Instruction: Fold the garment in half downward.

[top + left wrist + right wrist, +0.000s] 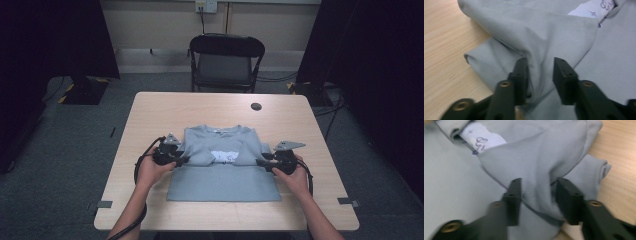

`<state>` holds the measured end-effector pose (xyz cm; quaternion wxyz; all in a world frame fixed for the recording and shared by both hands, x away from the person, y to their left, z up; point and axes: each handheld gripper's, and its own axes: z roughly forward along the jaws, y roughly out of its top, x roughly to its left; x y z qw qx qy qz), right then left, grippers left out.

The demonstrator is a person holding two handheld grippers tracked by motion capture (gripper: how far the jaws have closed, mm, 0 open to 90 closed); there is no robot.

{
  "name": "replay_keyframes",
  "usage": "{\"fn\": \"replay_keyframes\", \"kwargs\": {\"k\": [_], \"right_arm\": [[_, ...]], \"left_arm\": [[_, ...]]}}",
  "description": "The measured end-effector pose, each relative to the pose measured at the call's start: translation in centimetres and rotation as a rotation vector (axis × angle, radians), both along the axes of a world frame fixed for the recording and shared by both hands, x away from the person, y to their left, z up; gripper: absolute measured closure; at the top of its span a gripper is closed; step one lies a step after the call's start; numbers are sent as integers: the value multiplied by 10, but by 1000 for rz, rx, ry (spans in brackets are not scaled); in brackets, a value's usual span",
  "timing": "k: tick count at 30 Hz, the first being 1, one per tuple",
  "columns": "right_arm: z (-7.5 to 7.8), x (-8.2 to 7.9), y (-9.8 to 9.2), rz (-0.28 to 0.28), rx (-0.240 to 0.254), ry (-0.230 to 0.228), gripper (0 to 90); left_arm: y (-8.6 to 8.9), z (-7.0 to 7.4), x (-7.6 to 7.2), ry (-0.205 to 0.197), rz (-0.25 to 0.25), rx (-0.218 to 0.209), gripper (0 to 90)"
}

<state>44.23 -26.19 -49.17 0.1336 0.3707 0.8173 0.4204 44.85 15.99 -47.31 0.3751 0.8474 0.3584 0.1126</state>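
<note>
Nearest the person, the left gripper (181, 160) and right gripper (261, 162) are each straddling, jaws spread apart, a soft folded bunch of the matte grey T-shirt (224, 176), which is lying flat mid-table on the pale wood-grain table (150, 115), its white print (223, 156) showing beyond.

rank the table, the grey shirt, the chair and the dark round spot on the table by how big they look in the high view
1. table
2. grey shirt
3. chair, though it stands farther from the camera, so its true size against the shirt is unsure
4. dark round spot
</note>
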Motion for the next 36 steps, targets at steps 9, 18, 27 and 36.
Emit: {"fn": "replay_keyframes", "kwargs": {"k": [9,18,27,36], "right_arm": [[15,5,2,-13,10,-39,281],[23,22,-2,-46,3,-40,271],[23,46,-5,-69,4,-33,277],[20,73,-2,-95,9,-15,293]], "left_arm": [[11,18,9,-81,82,-17,195],[13,21,26,-76,116,-23,194],[10,19,52,-61,148,-20,219],[5,11,76,-35,169,-9,223]]}}
